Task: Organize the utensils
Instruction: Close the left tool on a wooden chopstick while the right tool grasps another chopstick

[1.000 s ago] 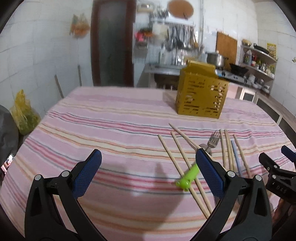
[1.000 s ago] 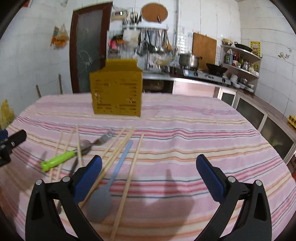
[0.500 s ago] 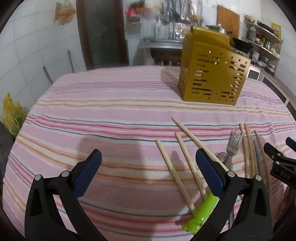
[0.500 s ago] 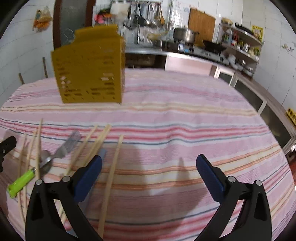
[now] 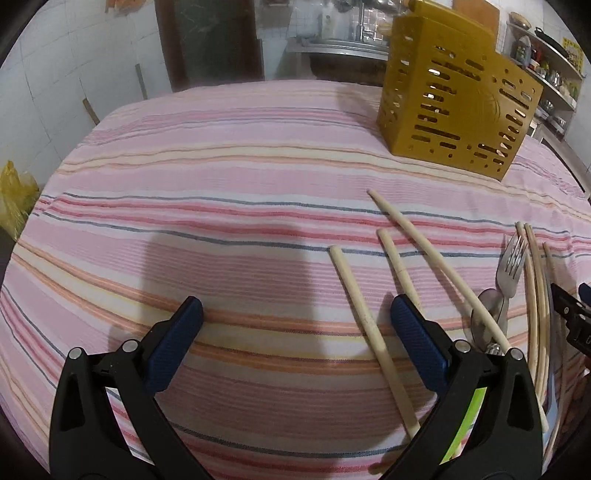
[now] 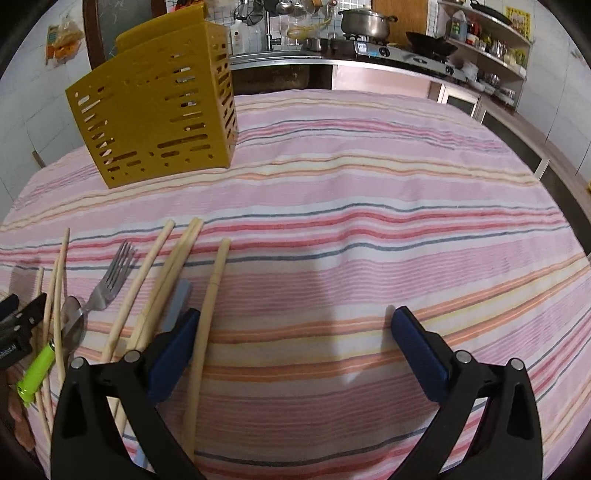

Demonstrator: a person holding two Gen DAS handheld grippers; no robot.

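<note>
A yellow slotted utensil holder [image 5: 458, 107] stands upright at the far side of the striped table; it also shows in the right wrist view [image 6: 155, 118]. Several wooden chopsticks [image 5: 369, 325] lie loose on the cloth, with a metal fork [image 5: 511, 266], a spoon [image 5: 484, 325] and a green-handled utensil [image 5: 465, 421]. The right wrist view shows the chopsticks [image 6: 207, 325], fork [image 6: 110, 280], green handle [image 6: 37, 369] and a grey-blue spatula handle [image 6: 177, 302]. My left gripper [image 5: 295, 314] is open and empty, low over the cloth. My right gripper [image 6: 295, 325] is open and empty, its left finger [image 6: 173, 354] over the chopsticks.
A pink striped cloth [image 6: 369, 229] covers the table. Behind it are a kitchen counter with a stove and pot [image 6: 365, 22], shelves [image 6: 491, 40] and a dark door [image 5: 210, 40]. A yellow bag [image 5: 14, 199] sits on the floor at left.
Both grippers have moved forward and lower over the table; the utensils and yellow holder look nearer and larger. Both stay open and empty.
</note>
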